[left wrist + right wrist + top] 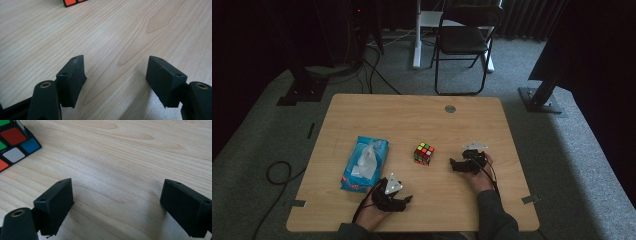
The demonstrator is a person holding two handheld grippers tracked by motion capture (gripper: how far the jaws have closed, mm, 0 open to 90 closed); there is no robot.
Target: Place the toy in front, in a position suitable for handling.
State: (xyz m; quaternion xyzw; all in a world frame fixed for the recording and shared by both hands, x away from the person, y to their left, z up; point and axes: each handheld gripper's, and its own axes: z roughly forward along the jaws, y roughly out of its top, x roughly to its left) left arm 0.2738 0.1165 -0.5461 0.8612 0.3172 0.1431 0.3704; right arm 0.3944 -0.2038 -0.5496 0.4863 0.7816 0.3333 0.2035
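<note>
Rubik's cube [424, 153] sits on the wooden table [412, 115], about midway between the near and far edges and a little right of centre, apart from both grippers. Nearest the near edge, the left gripper [404, 201] rests low over the wood with its jaws spread wide and nothing between them; in the left gripper view its fingers [72, 80] frame bare grain, and a corner of the cube [72, 2] shows well beyond them, off to the left at the top of that view. Farther in, toward the right edge, the right gripper [453, 165] points at the cube from just beside it (a small gap of table lies between them). Its jaws also stand wide apart and empty; in the right gripper view the fingers [56, 202] flank plain wood, and the cube [15, 142] lies ahead and left, touching neither. A blue tissue pack [364, 162] lies toward the left edge, near the left gripper.
</note>
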